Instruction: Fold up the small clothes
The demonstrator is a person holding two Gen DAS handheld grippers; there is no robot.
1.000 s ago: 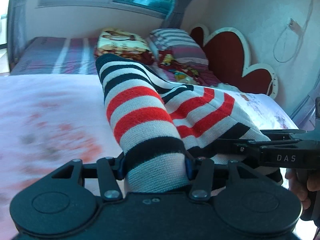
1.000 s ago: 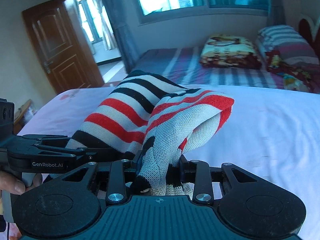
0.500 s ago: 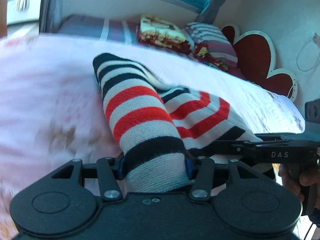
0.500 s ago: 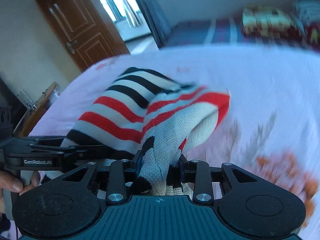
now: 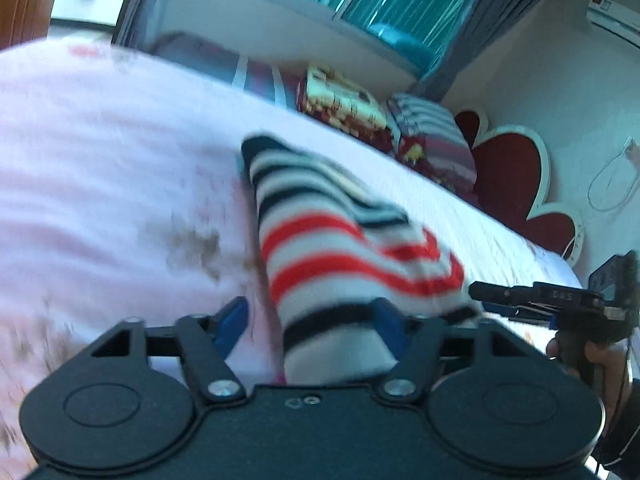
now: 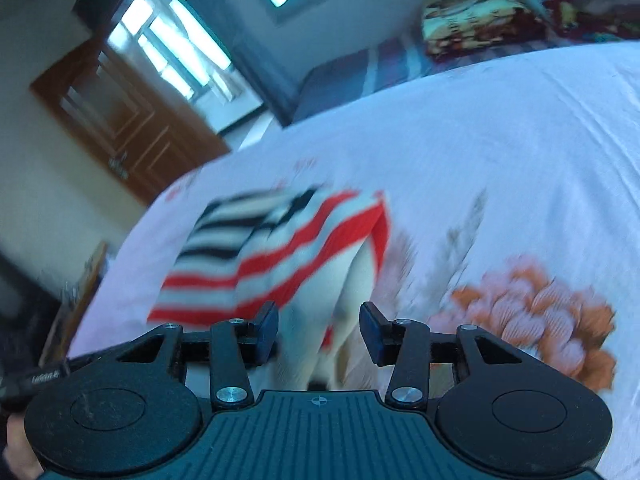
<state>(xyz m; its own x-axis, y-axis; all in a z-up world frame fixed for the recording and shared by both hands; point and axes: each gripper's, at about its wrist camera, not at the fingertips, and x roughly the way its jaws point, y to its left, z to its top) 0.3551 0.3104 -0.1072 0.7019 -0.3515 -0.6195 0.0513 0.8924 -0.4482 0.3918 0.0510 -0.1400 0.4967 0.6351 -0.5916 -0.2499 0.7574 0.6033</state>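
A small knit garment with red, black and white stripes (image 5: 320,240) lies folded on the pink floral bed sheet (image 5: 100,152). My left gripper (image 5: 310,320) is open, its blue pads spread wide, with the garment's hem lying loose between them. My right gripper (image 6: 318,334) is open too, and the garment (image 6: 280,248) lies just ahead of it and between its pads. The right gripper also shows at the right edge of the left wrist view (image 5: 532,296). Both views are motion-blurred.
Folded blankets and a striped pillow (image 5: 432,136) lie at the head of the bed next to a red heart-shaped headboard (image 5: 516,176). A second striped bed (image 6: 360,68), a window and a wooden door (image 6: 120,120) are behind. The sheet (image 6: 500,140) stretches right.
Both grippers have opened and let go of the striped garment, which has dropped onto the sheet. Both have tilted down and pulled back slightly.
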